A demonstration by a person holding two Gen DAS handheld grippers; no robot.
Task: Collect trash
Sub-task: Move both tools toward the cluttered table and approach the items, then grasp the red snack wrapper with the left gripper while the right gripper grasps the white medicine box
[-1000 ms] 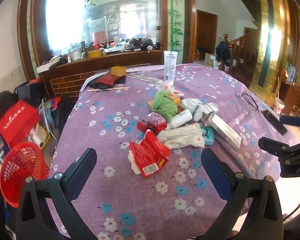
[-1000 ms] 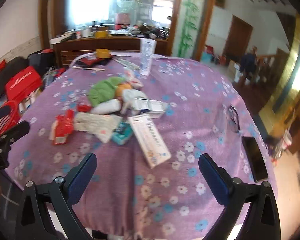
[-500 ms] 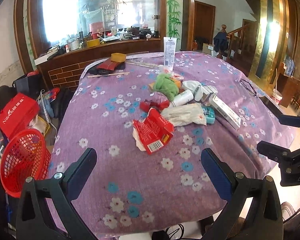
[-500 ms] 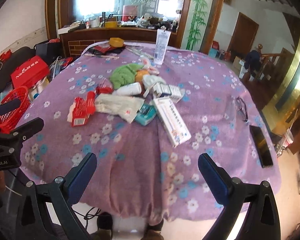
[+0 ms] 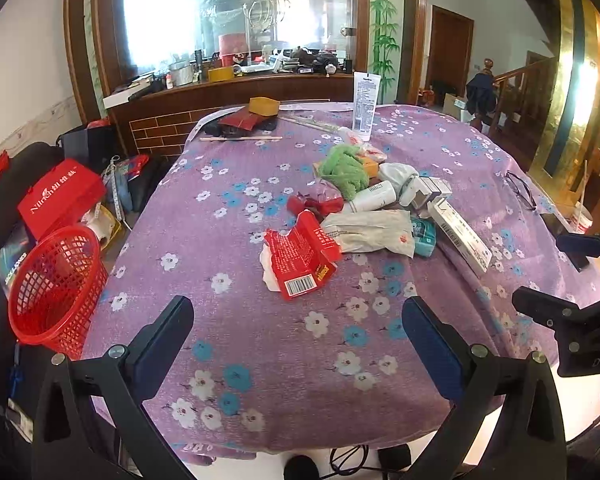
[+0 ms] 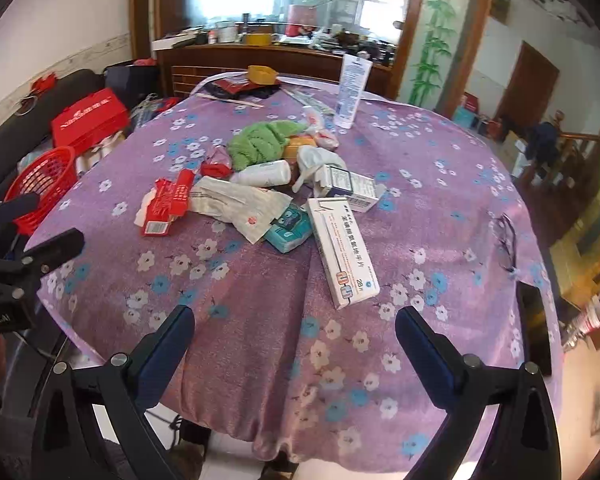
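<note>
A pile of trash lies mid-table on the purple flowered cloth [image 5: 260, 360]: a torn red wrapper [image 5: 300, 256] [image 6: 166, 206], a crumpled white bag [image 5: 370, 232] [image 6: 236, 204], a long white box [image 6: 342, 250] [image 5: 460, 236], a teal packet [image 6: 290, 228], a white bottle [image 6: 262, 174], a green cloth [image 5: 344, 168] [image 6: 262, 144]. A red mesh basket [image 5: 56, 288] [image 6: 40, 188] stands left of the table. My left gripper [image 5: 298, 340] is open and empty over the near edge. My right gripper [image 6: 294, 344] is open and empty near the long box.
A tall white tube [image 5: 365, 104] stands at the far side beside a yellow tape roll [image 5: 264, 105] and chopsticks [image 5: 240, 139]. Glasses [image 6: 506, 244] and a dark phone [image 6: 534, 328] lie at the right edge. A red box [image 5: 60, 200] sits on the floor left.
Both grippers have pulled back and risen from the table, so more of the near edge and floor shows. Both stay open. The trash has not moved.
</note>
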